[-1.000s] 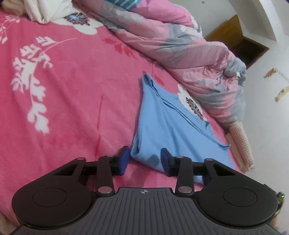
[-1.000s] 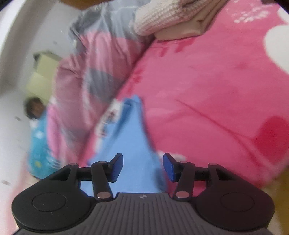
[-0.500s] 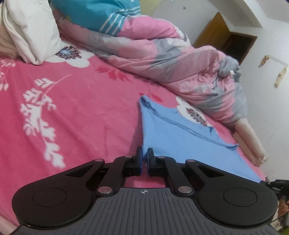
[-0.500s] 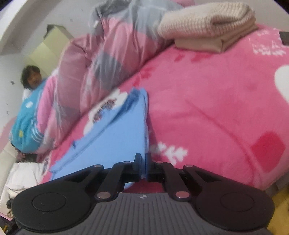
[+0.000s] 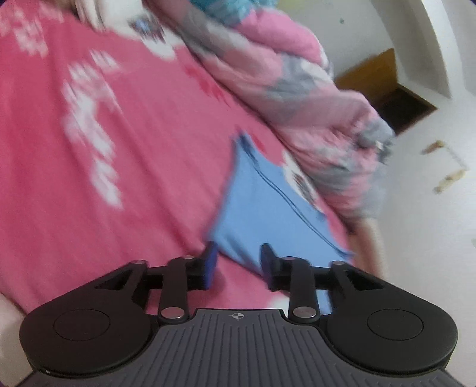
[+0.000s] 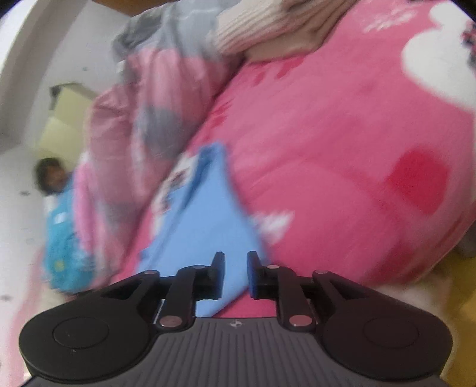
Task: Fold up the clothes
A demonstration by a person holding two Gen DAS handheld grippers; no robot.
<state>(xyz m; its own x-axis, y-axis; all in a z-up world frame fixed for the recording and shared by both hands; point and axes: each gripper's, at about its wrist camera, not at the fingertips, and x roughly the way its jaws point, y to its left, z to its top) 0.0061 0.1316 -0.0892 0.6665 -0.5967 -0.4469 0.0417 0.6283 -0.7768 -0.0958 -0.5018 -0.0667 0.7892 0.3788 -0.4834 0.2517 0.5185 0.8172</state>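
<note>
A light blue garment (image 5: 261, 214) lies folded flat on the pink flowered bedsheet (image 5: 134, 143), beside the bunched quilt. My left gripper (image 5: 238, 263) is open, and the garment's near corner sits just ahead of and between its blue-padded fingers. In the right wrist view the same blue garment (image 6: 205, 214) runs from the quilt toward the camera. My right gripper (image 6: 236, 272) is open with a narrower gap, low over the garment's near edge. Nothing is clamped in either gripper. Both views are motion-blurred.
A pink and grey quilt (image 5: 297, 89) is heaped along the garment's far side, also the quilt (image 6: 134, 119). A folded beige knit pile (image 6: 253, 26) rests at the bed's far end. A person (image 6: 50, 175) lies beyond the quilt. A wooden doorway (image 5: 386, 86) shows in the white wall.
Half a second ago both grippers were shut at the garment's near corners; now both are open and the cloth lies released on the bed. Both cameras have tilted back down.
</note>
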